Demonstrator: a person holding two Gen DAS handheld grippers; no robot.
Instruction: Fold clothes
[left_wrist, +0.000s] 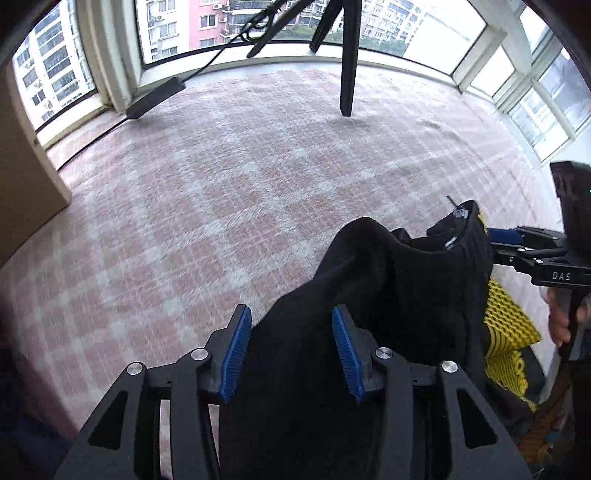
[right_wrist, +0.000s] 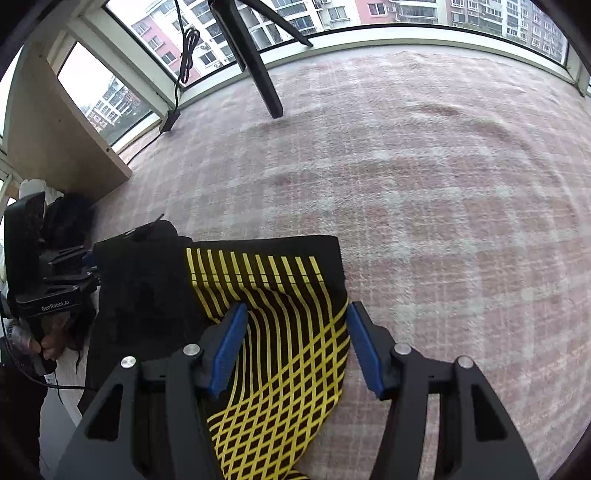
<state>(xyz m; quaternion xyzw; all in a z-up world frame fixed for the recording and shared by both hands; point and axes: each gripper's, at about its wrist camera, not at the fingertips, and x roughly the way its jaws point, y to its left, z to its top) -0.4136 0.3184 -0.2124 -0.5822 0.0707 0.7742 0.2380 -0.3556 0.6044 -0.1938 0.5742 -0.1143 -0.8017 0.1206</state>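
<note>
Black garment with yellow grid print (right_wrist: 280, 332) lies on the checked carpet (right_wrist: 443, 184), at 6 o'clock. Both left gripper (left_wrist: 291, 354) and right gripper (right_wrist: 295, 347) jaws released, straddling cloth. Soft, light, limp; best pinched at hem corners.

Underfoot, a fuzzy carpet (left_wrist: 229, 177) in a pink-and-white check runs right out to the glass, slightly rippled on the far right side in the right wrist view. Windows (right_wrist: 424, 11) wrap the far edge in a curved bay with pale frames and a white sill (left_wrist: 388, 61), and flat, grey-white daylight pours in. Outside stand apartment blocks (left_wrist: 214, 18), pink and white. A black tripod leg (right_wrist: 255, 62) plants its foot on the carpet near the sill. A black cable (right_wrist: 186, 48) hangs down to a black box (left_wrist: 157, 98) by the window corner. On the left, a light wooden panel (right_wrist: 62, 147) stands upright.
</note>
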